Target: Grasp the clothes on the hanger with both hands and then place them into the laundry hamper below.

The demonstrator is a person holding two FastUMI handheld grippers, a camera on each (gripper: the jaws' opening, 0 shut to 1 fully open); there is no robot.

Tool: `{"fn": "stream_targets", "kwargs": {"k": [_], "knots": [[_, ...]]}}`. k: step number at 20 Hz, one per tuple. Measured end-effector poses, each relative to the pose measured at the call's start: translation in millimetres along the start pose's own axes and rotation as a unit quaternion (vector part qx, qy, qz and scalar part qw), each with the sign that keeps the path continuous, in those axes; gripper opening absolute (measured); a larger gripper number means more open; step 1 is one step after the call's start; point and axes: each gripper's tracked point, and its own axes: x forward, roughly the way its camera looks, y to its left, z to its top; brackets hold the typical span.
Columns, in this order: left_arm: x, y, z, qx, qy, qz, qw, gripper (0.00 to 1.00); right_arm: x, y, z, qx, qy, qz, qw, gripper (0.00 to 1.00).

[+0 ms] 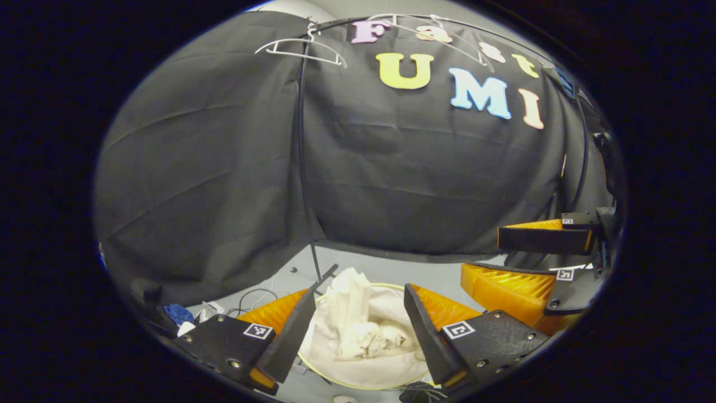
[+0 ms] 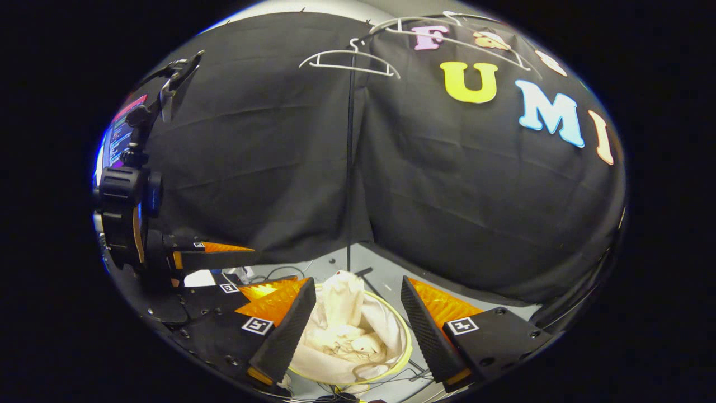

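1. Clothes, cream and crumpled, lie bunched in the round hamper, a soft white bag on a thin yellow rim.
2. Hanger, bare white wire, hangs on a thin black pole.
3. Left gripper hovers above the hamper, jaws wide apart, holding nothing.
4. Right gripper hovers alongside, jaws likewise apart, ribbed pads facing inward.
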Motion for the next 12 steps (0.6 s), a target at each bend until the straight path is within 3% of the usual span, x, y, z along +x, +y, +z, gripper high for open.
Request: {"fn": "stream_targets", "kwargs": {"k": [3,12], "knots": [[-23,4,43,0.005,-0.040,-0.013,0.999,0.93,-25,1,33,0.014,-0.038,-0.022,0.999,0.99],[-83,27,156,0.028,-0.141,-0.039,0.989,0.93,-79,-20,120,0.049,-0.130,-0.104,0.985,0.97]]}}
